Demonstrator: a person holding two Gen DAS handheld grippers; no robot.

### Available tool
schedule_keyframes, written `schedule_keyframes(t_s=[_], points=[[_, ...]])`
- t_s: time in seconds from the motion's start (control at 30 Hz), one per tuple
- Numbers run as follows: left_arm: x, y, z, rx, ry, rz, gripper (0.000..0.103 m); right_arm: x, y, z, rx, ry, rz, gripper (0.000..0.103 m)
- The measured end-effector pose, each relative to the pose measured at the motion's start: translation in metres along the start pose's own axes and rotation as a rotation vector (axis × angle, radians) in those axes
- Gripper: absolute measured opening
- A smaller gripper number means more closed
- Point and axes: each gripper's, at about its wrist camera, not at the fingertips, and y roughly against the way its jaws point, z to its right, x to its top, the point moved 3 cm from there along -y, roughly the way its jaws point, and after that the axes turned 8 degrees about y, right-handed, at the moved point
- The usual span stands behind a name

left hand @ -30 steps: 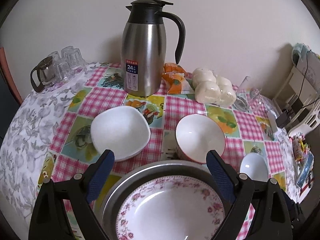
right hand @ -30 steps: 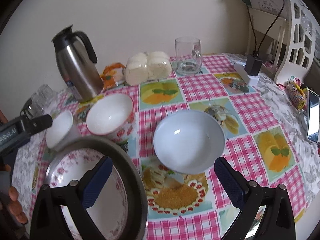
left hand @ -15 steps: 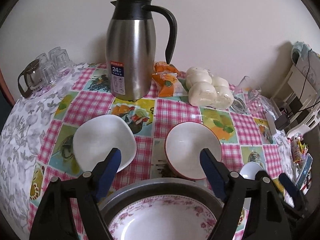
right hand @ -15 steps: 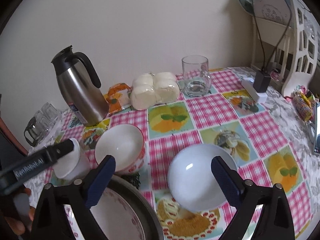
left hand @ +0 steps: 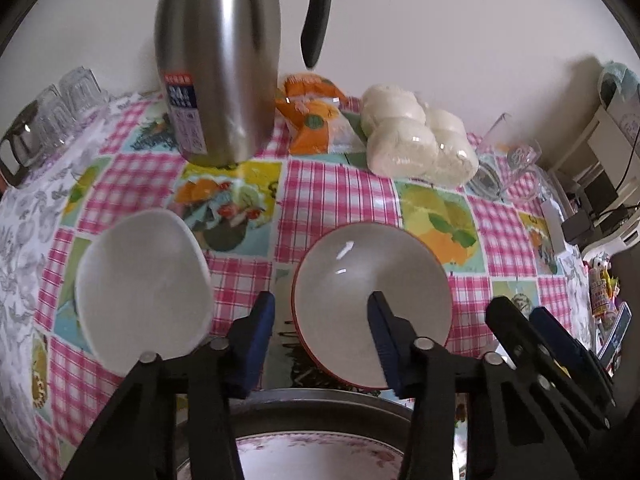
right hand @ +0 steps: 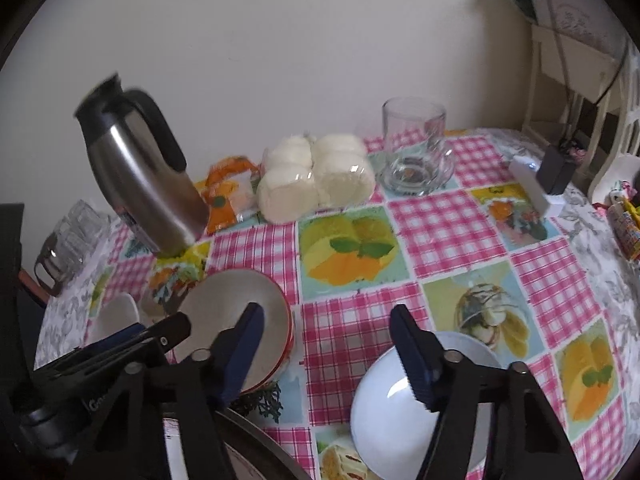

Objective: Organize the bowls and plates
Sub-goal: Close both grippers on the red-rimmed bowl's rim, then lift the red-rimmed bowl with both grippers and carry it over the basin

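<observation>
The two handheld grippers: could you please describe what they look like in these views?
Both the left gripper and the right gripper have matte black plastic linkage arms joined by round silver pivot pins, tapering to two fingers faced with dark blue ridged pads. One body carries partly hidden white lettering. No sleeves or cables show.

The table's cloth (right hand: 440, 224) is pink check with fruit panels. On it stand a jug (left hand: 218, 60), two white bowls (left hand: 140, 292) (left hand: 372, 304), buns (right hand: 316, 176), a snack packet (left hand: 312, 120), a glass mug (right hand: 416, 144) and a pale bowl (right hand: 384, 416).

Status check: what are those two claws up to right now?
Left gripper closing astride red-rimmed bowl rim. Right gripper closing, empty, beside pale blue bowl. Nothing blocking.
</observation>
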Motion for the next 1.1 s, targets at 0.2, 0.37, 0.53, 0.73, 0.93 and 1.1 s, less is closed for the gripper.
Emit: schedule_keyframes(t_s=[0.2, 0.37, 0.53, 0.73, 0.93, 1.1], points=[[-0.007, -0.020, -0.003, -0.026, 0.001, -0.045, 0.040, -0.008, -0.027, -0.003, 0.024, -0.009, -0.069, 0.054], [-0.008, -0.031, -0.009, -0.050, 0.016, -0.074, 0.036, -0.014, -0.044, -0.009, 0.040, -0.001, -0.125, 0.044], [-0.007, -0.035, -0.013, -0.056, 0.021, -0.080, 0.035, -0.015, -0.057, -0.020, 0.061, 0.045, -0.167, 0.032], [-0.007, -0.040, -0.018, -0.079, 0.043, -0.097, 0.023, -0.014, -0.069, -0.031, 0.076, 0.083, -0.200, 0.019], [-0.008, -0.042, -0.017, -0.100, 0.040, -0.098, 0.020, -0.017, -0.072, -0.032, 0.093, 0.069, -0.195, 0.017], [-0.008, -0.041, -0.012, -0.111, 0.018, -0.073, 0.019, -0.019, -0.067, -0.029, 0.086, 0.063, -0.155, 0.017]])
